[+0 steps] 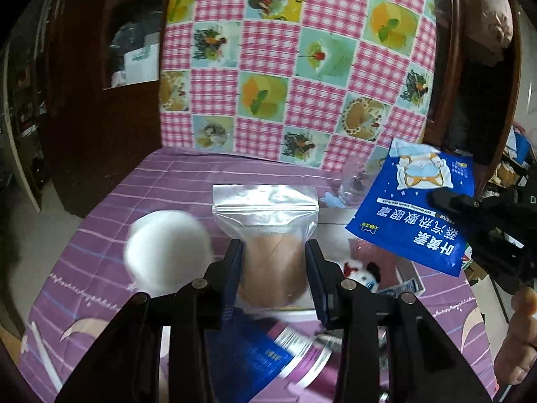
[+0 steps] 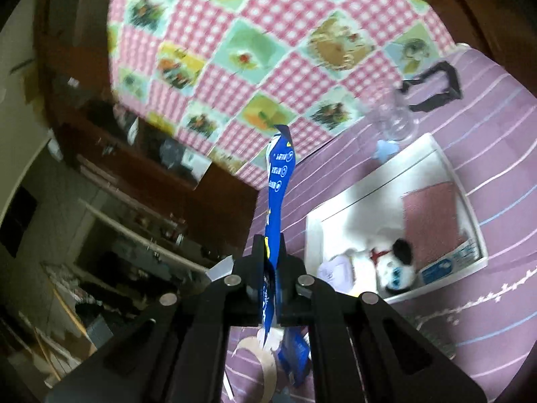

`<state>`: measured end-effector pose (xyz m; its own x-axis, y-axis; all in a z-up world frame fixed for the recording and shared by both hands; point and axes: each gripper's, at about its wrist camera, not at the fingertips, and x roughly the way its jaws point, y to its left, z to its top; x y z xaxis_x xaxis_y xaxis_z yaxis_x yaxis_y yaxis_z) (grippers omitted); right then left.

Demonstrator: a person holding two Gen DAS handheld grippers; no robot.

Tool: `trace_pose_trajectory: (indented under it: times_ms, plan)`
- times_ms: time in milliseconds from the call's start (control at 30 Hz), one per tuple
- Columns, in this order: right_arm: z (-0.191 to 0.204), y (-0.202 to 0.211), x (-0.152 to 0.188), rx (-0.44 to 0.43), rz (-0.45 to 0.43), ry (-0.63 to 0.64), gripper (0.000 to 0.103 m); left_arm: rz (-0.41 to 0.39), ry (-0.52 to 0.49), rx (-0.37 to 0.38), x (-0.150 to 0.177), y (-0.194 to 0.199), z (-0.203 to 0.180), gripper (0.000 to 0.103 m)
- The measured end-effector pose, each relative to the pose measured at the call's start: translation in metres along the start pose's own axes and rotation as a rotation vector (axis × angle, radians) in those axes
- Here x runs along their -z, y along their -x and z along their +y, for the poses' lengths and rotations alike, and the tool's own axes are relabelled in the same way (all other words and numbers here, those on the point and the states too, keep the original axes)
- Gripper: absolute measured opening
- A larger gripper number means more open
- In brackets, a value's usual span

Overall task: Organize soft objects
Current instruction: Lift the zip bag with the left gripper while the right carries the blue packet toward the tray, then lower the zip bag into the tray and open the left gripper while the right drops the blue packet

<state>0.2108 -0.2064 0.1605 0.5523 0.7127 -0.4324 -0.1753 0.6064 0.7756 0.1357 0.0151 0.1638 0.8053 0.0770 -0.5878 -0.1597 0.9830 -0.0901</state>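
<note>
My left gripper [image 1: 273, 262] is shut on a clear zip pouch [image 1: 268, 235] with tan pads inside, held upright above the purple bedsheet. A white cotton ball [image 1: 167, 252] is just left of it. My right gripper [image 2: 272, 262] is shut on a blue eye-mask packet [image 2: 277, 194], seen edge-on; the same packet shows flat in the left wrist view [image 1: 419, 215], held by the right gripper [image 1: 470, 208]. A white tray [image 2: 335, 215] on the bed holds a small panda plush [image 2: 392, 268], a pink cloth [image 2: 433, 221] and a blue packet [image 2: 439, 268].
A clear plastic cup [image 2: 396, 121] and a black strap [image 2: 433, 84] lie beyond the tray. A pink checked quilt [image 1: 295, 63] stands behind the bed. Dark wooden shelves [image 1: 131, 27] are at the left. Blue and purple packets [image 1: 275, 356] lie under my left gripper.
</note>
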Motion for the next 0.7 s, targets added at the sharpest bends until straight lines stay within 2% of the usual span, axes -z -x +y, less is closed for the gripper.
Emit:
trace_pose_trajectory:
  times_ms: [167,333,433,467,500,567,700]
  plan:
    - [-0.022,-0.001,-0.010,0.021,-0.020,-0.092,0.006,0.035,0.078,0.109,-0.021,-0.024,-0.015,0.037]
    - [-0.023,0.006,-0.010,0.041,-0.059,-0.039,0.006,-0.025,0.003,0.075,-0.023,-0.030,-0.032,0.037]
    - [-0.027,0.014,-0.011,0.059,-0.085,-0.032,0.006,-0.023,0.025,0.091,-0.011,-0.039,-0.024,0.037]
    - [-0.030,0.015,-0.012,0.069,-0.095,-0.037,0.006,-0.011,0.021,0.096,-0.009,-0.045,-0.023,0.037]
    - [-0.034,0.016,-0.012,0.088,-0.105,-0.048,0.006,0.018,0.004,0.073,-0.008,-0.053,-0.022,0.037]
    - [-0.042,0.014,-0.012,0.113,-0.111,-0.060,0.006,0.023,0.019,0.030,-0.004,-0.062,-0.015,0.037]
    - [-0.061,0.001,-0.012,0.150,-0.107,-0.106,0.006,0.077,0.031,0.012,0.002,-0.083,-0.007,0.037]
